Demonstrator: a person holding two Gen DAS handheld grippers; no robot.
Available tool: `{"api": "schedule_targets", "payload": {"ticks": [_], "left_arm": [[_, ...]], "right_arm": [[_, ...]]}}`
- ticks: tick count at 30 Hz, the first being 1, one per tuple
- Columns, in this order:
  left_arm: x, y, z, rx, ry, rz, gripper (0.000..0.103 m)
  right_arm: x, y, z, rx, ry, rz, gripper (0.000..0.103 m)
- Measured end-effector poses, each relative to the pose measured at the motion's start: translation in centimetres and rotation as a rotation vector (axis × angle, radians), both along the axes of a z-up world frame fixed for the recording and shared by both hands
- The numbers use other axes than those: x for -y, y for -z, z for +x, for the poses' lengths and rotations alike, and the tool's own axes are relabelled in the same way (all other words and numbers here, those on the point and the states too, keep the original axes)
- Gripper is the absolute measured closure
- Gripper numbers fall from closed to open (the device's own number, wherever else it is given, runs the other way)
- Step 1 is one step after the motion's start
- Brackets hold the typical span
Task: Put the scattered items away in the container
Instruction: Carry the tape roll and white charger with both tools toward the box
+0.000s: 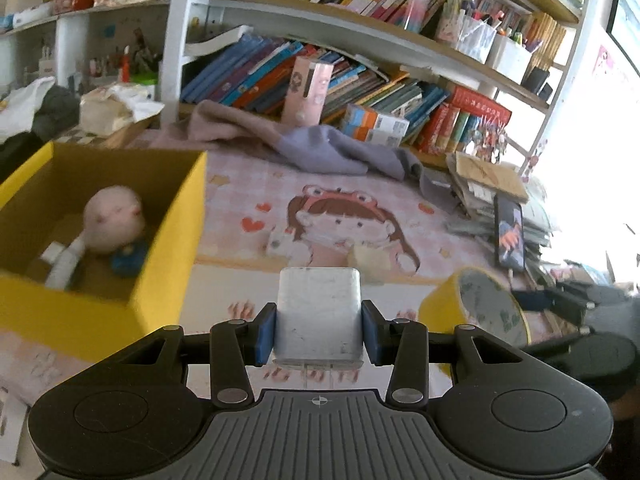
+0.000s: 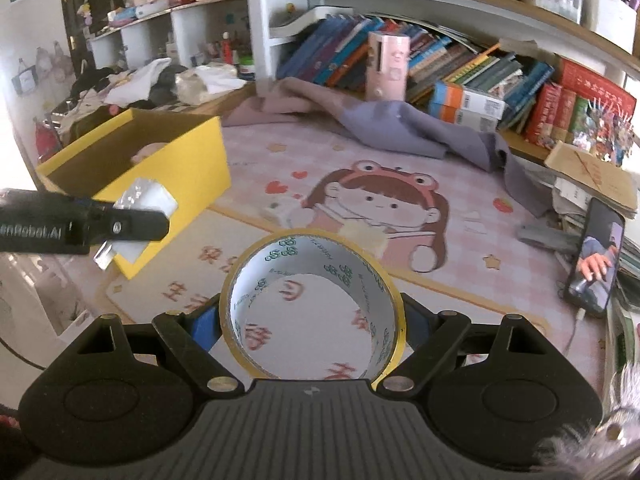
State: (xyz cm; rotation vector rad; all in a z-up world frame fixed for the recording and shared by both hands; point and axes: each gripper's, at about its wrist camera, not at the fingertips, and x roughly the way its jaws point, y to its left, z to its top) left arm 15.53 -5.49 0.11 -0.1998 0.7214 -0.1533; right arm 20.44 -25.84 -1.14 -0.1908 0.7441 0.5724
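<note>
In the left wrist view my left gripper (image 1: 319, 332) is shut on a white charger block (image 1: 319, 304), its blue pads pressing both sides, above the cartoon mat. The open yellow box (image 1: 176, 240) stands to the left, with a pale plush doll (image 1: 114, 220) inside. My right gripper (image 2: 312, 328) is shut on a yellow tape roll (image 2: 312, 256), whose hole faces the camera. In the right wrist view the left gripper (image 2: 132, 224) and its charger block (image 2: 144, 200) hang in front of the box (image 2: 188, 160). Two small pale items (image 2: 276, 210) (image 2: 366, 236) lie on the mat.
A purple cloth (image 1: 320, 148) lies crumpled at the back of the mat under book-filled shelves (image 1: 360, 80). A phone (image 2: 596, 260) leans on a paper stack (image 1: 492, 188) at the right. Clothes and boxes pile up behind the yellow box.
</note>
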Motion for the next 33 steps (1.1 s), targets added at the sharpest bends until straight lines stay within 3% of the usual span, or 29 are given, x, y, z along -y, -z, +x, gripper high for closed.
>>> {"api": "schedule_targets", "payload": {"ticks": [14, 26, 33], "left_arm": [[-8.8, 0.4, -9.7, -0.017, -0.053, -0.045, 0.061], [-13.2, 1.1, -13.5, -0.041, 0.012, -0.043, 0.061], [-15.4, 1.5, -14.4, -0.043, -0.005, -0.072, 0.061]], "right_arm": [[-8.4, 0.0, -9.9, 0.003, -0.071, -0.015, 0.017], [-13.3, 0.6, -15.6, -0.04, -0.036, 0.004, 0.017], [-15.6, 0.5, -17.3, -0.042, -0.053, -0.021, 0.017]]}}
